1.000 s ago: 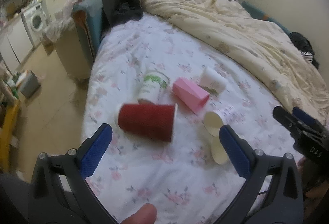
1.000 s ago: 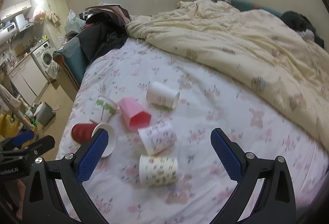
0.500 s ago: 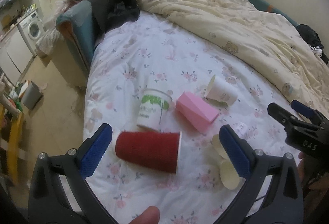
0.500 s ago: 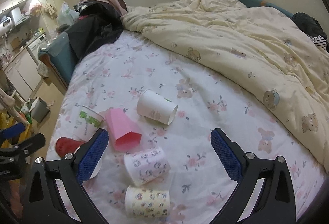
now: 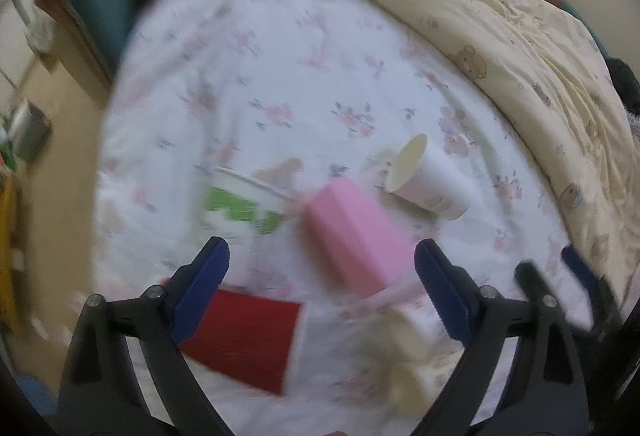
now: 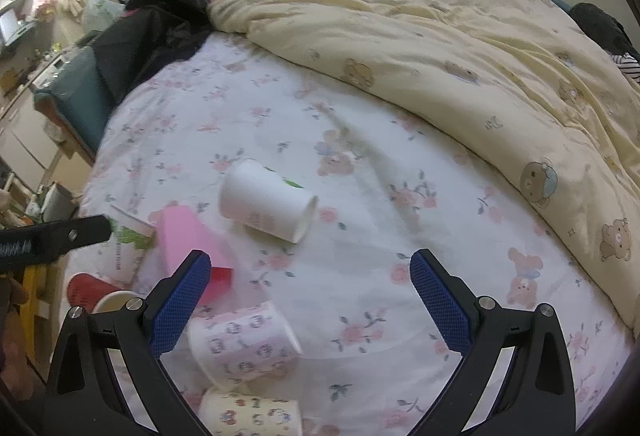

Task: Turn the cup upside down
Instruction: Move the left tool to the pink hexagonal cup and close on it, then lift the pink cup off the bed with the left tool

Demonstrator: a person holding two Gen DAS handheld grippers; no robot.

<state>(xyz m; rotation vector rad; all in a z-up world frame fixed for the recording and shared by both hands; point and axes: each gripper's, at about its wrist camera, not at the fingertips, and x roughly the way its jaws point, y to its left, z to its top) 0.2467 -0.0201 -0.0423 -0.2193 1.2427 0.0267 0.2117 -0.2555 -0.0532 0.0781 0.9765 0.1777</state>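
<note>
Left wrist view blurred: left gripper (image 5: 320, 288) spread wide, holding nothing, over floral sheet (image 5: 288, 84). Pink cup (image 5: 356, 236) on its side between the fingers; red cup (image 5: 252, 340) at 7 o'clock, white cup (image 5: 430, 180) at 1 o'clock, both tipped. Right gripper (image 6: 310, 294) also spread, empty; white cup (image 6: 266, 206) at 11 o'clock.

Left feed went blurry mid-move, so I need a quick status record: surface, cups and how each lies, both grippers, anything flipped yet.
surface: floral bedsheet, cream duvet alongside
cups: six in view
red cup: on its side
pink cup: on its side
white cup: on its side
green-print cup: standing, slightly tilted
two patterned cups: on their sides
left gripper: open, empty
right gripper: open, empty
flipped so far: none visibly upside down
</note>
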